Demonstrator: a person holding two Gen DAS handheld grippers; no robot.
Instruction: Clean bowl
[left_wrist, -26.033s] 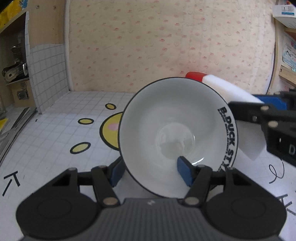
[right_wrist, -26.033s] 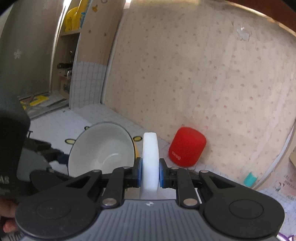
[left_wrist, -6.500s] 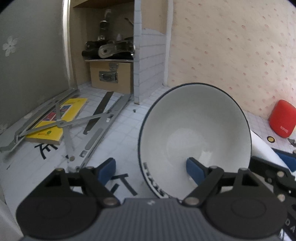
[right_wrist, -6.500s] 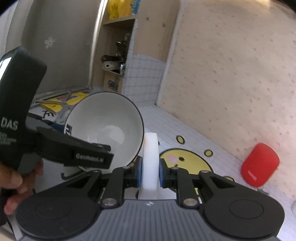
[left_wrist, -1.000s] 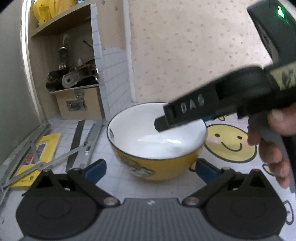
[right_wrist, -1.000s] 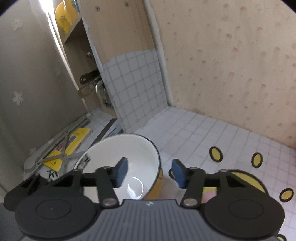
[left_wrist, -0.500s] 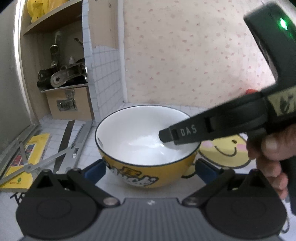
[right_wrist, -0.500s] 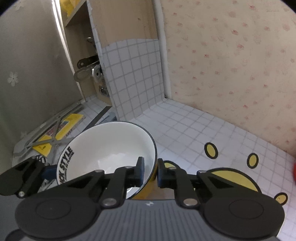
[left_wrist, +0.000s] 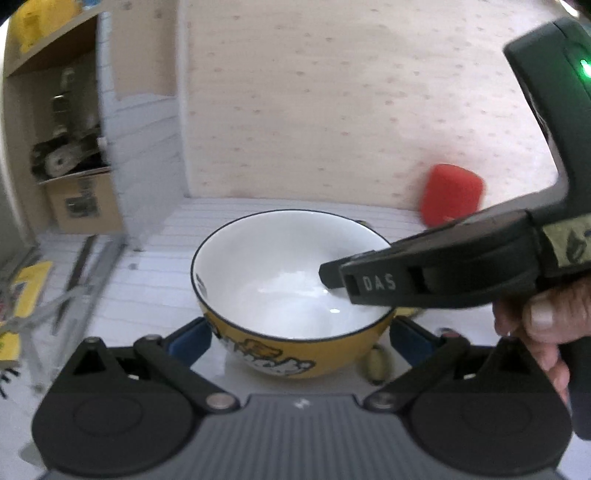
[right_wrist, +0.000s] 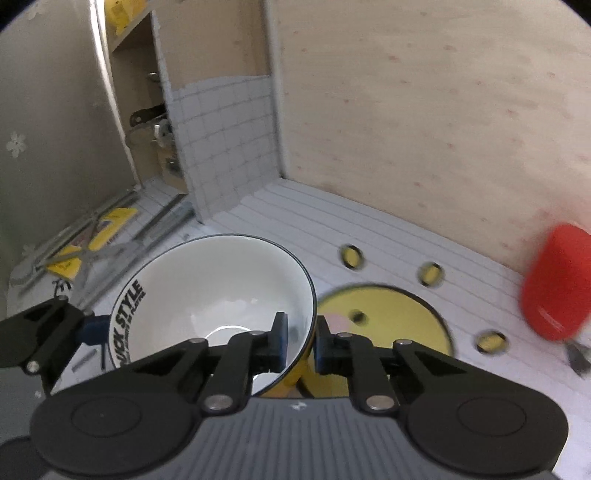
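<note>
Bowl (right_wrist: 207, 288) rim between right tongs (right_wrist: 300, 339)

Home corner, makeshift: speckled wallpaper (right_wrist: 424, 110), counter (right_wrist: 369, 229) under gridded smiley-print covering, wooden shelf unit (left_wrist: 70, 155) crammed with metal hardware, yellow booklet (right_wrist: 110, 221) beside it.

The bowl (left_wrist: 291, 280) sits on the table (right_wrist: 388, 236), between the open fingers of the left gripper (left_wrist: 300, 338). The right gripper (right_wrist: 300, 341) pinches the bowl's rim, one finger inside and one outside. A speaker (right_wrist: 557, 288) stands by the wall (right_wrist: 424, 110), right of the bowl. A shelf (left_wrist: 70, 155) is on the left.
</note>
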